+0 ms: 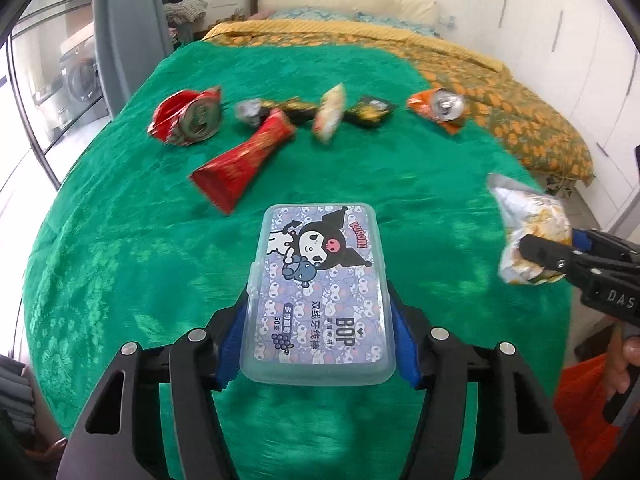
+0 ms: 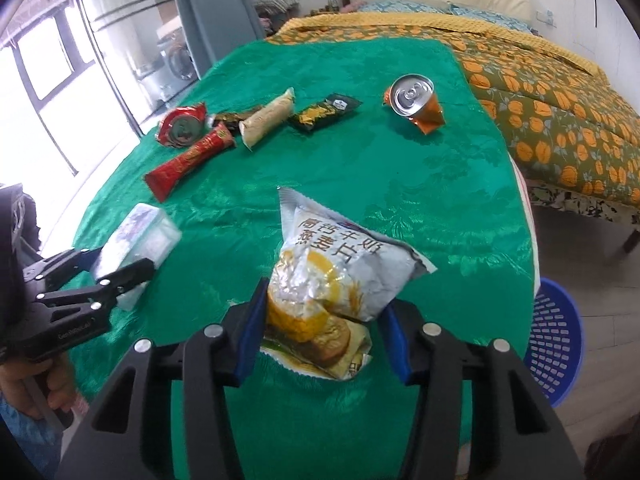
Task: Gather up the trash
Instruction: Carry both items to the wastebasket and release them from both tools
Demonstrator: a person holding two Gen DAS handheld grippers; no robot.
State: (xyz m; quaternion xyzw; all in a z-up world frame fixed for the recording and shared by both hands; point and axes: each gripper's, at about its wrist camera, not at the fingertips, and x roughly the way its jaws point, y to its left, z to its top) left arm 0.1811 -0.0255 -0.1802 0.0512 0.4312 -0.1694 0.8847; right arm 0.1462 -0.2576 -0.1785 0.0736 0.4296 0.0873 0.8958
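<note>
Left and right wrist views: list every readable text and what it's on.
"KUROMI", "BOP", "双线牙线棒", "50支": lid of the plastic floss-pick box in the left gripper.
"高钙牛奶燕麦片": oat snack bag in the right gripper.
"DAS": right gripper's body.
"GenRobot.ai", faint: left gripper's body.
Other wrappers and cans: unreadable.

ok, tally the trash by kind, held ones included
Cans: 2 (red can, orange can)
Wrappers and packets: 5 (red wrapper, dark wrapper, beige packet, black packet, oat bag in the right jaws)
Plastic boxes: 1 (box in the left jaws)
Total: 8
</note>
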